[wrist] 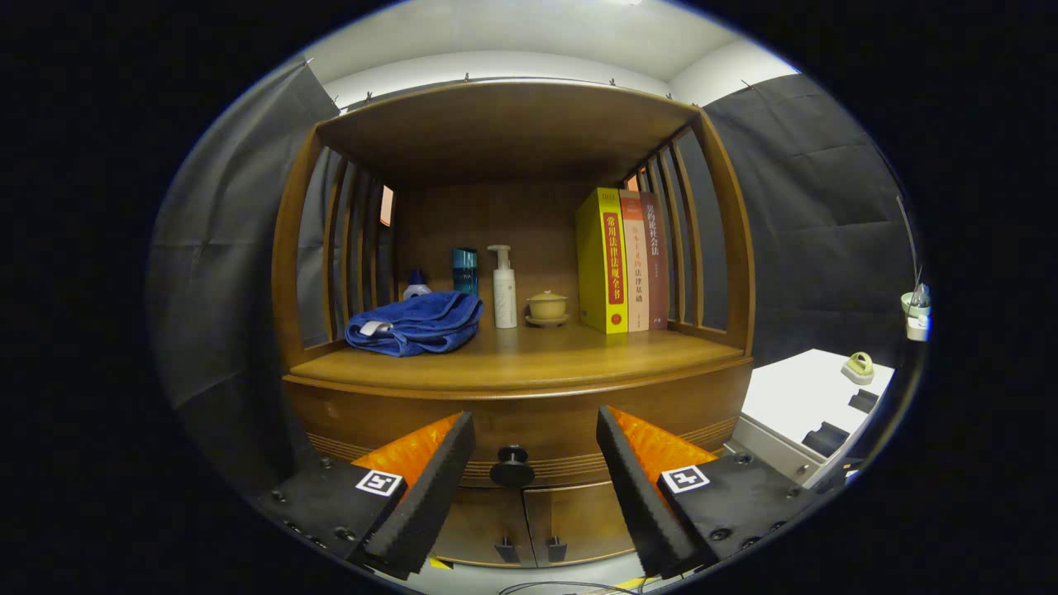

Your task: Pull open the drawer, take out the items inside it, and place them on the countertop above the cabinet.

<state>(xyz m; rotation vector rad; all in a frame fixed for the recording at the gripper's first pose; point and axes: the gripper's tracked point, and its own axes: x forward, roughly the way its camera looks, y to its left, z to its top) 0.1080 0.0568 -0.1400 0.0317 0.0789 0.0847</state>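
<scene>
1. Fingers [536, 487] are seen spread wide apart, released, with nothing grasped between them; one finger [430, 487] is noted on each side of the drawer knob.
2. Between the fingers and just beyond their tips, a dark round knob [512, 468] is observed on the front of the drawer [529, 421]. No contact between the fingers and the knob is seen.
3. The drawer is recorded as closed, its front flush with the wooden cabinet [719, 273]; its contents cannot be seen.
4. Below the drawer, two cabinet doors [529, 516] are noted, closed, with a pair of small dark handles set side by side at their meeting edge.
5. Above the drawer, the wooden surface [529, 359] of the cabinet is seen, set inside an open alcove with slatted sides.
6. On that surface, toward the left, a folded blue towel [416, 323] is recorded. Behind it a small bottle [417, 286] and a teal container [464, 270] are partly hidden.
7. Just right of the towel a white pump bottle [504, 289] stands upright, and beside it a small lidded cup [547, 307] on a saucer.
8. Farther right, three books [624, 260] stand upright, touching one another, against the slatted side.
9. To the right of the cabinet, well apart, a white table [798, 392] carrying small objects is noted; these are too small to identify.
</scene>
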